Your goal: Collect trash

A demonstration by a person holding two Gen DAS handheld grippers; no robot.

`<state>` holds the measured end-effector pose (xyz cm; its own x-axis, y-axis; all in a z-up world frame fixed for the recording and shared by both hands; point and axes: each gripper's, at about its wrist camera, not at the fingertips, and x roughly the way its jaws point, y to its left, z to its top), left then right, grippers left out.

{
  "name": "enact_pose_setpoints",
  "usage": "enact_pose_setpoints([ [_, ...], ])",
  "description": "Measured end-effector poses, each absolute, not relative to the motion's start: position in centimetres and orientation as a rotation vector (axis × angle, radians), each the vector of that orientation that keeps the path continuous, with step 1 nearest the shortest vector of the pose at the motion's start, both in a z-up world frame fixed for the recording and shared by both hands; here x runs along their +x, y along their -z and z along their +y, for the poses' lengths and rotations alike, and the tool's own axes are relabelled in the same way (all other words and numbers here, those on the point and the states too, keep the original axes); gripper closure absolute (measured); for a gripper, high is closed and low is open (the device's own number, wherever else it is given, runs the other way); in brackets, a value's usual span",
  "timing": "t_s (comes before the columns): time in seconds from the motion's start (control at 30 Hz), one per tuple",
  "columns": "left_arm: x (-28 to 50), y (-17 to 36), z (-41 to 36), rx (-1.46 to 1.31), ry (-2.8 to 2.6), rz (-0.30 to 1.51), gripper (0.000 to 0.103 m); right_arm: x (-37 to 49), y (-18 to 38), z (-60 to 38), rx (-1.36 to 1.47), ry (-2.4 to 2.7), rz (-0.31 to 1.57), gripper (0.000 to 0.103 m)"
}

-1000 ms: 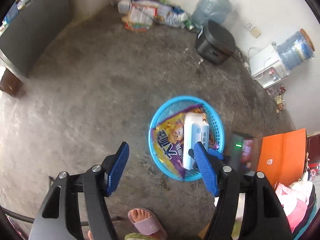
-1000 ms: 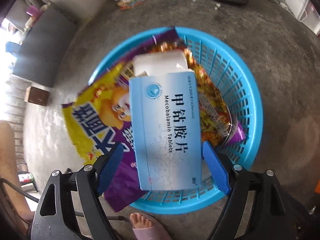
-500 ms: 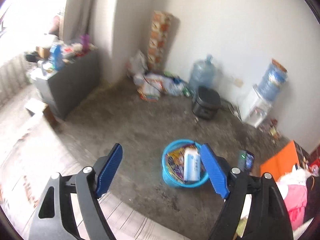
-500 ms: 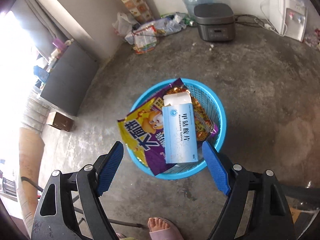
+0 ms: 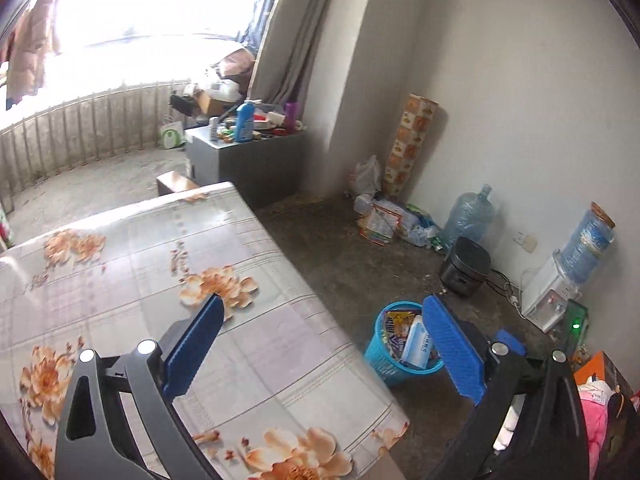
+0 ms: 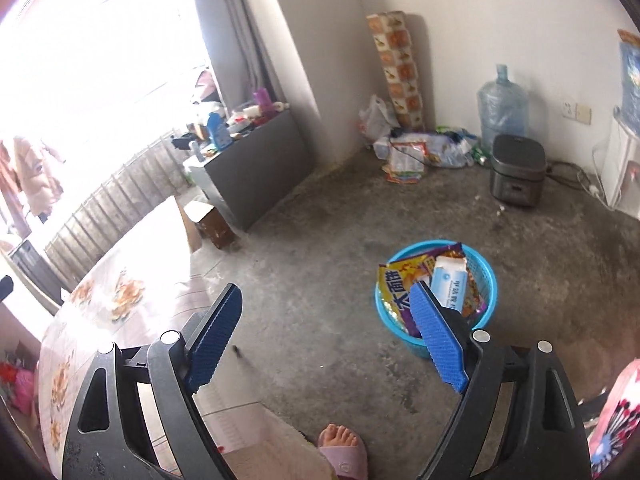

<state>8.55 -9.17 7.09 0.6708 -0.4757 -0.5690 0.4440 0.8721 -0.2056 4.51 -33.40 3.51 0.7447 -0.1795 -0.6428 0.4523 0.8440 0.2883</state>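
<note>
A blue plastic basket (image 6: 488, 300) stands on the concrete floor and also shows in the left wrist view (image 5: 380, 364). In it lie a pale blue medicine box (image 6: 450, 280), a yellow and purple snack bag (image 6: 400, 284) and other wrappers. My right gripper (image 6: 326, 296) is open and empty, raised well above the floor to the left of the basket. My left gripper (image 5: 322, 304) is open and empty, above the edge of a table with a flowered cloth (image 5: 160, 272). The basket sits beyond its right finger.
A grey cabinet (image 6: 256, 160) with bottles on top stands by the window. A pile of bags (image 6: 420, 148), a water jug (image 6: 502, 108) and a rice cooker (image 6: 518, 170) line the far wall. A water dispenser (image 5: 560, 292) stands right. A sandalled foot (image 6: 344, 448) is below.
Both grippers have risen and pulled back from the basket, which now looks small and far. The left view has swung up over the flowered table. Both stay open.
</note>
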Motion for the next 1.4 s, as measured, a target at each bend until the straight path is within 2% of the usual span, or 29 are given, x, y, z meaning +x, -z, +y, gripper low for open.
enact_pose_setpoints([
  [0.13, 6.8, -6.1, -6.0, -0.051, 0.382, 0.679, 0.006, 3.9, -5.7, -30.0, 0.367, 0.304, 0.606, 0.014],
  [0.2, 6.3, -5.6, -5.5, -0.028, 0.300, 0.691, 0.006, 3.5, -6.7, -28.5, 0.333, 0.284, 0.579, 0.008],
  [0.57, 2.8, -1.0, -5.5, 0.188, 0.152, 0.751, 0.006, 3.4, -6.3, -23.7, 0.164, 0.217, 0.584, 0.008],
  [0.97, 2.9, -0.5, -2.7, 0.056, 0.077, 0.789, 0.006, 3.2, -6.8, -19.8, 0.054, 0.200, 0.618, 0.008],
  [1.4, 2.2, 2.0, -4.1, 0.140, 0.101, 0.892, 0.006, 2.1, -3.1, -18.2, -0.016, 0.214, 0.852, 0.008],
])
